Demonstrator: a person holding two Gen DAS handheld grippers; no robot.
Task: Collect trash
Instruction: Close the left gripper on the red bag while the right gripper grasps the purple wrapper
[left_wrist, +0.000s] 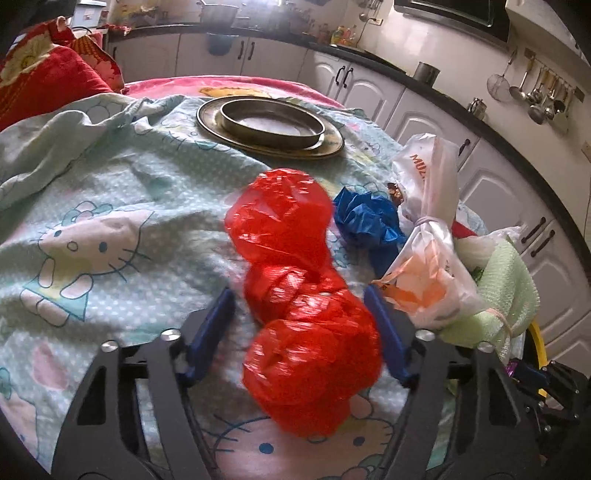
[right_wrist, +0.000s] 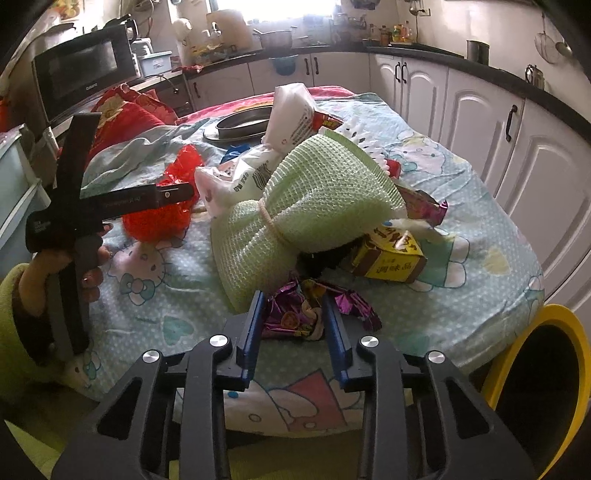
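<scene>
Now the left gripper (left_wrist: 301, 314) is down on the Hello Kitty tablecloth (left_wrist: 103, 206) with the crumpled red plastic bag (left_wrist: 295, 280) between its blue fingers (left_wrist: 384, 332); the right pad touches the plastic, the left pad stands clear, so no grip is visible. Over on the right, the right gripper (right_wrist: 293, 325) has its fingers closed in on a purple foil wrapper (right_wrist: 295, 314), both pads against its sides at the near table edge. Just behind that wrapper sits a green mesh cloth bundle (right_wrist: 295, 206) tied with a rubber band, with white plastic bags (right_wrist: 236, 177) and a yellow seasoning box (right_wrist: 391, 258) around it. A blue crumpled bag (left_wrist: 369, 221) lies beside the red one. A yellow-rimmed bin (right_wrist: 535, 369) stands by the table's right corner. Farther back, a metal pan rests on a round tray (left_wrist: 269, 125).
</scene>
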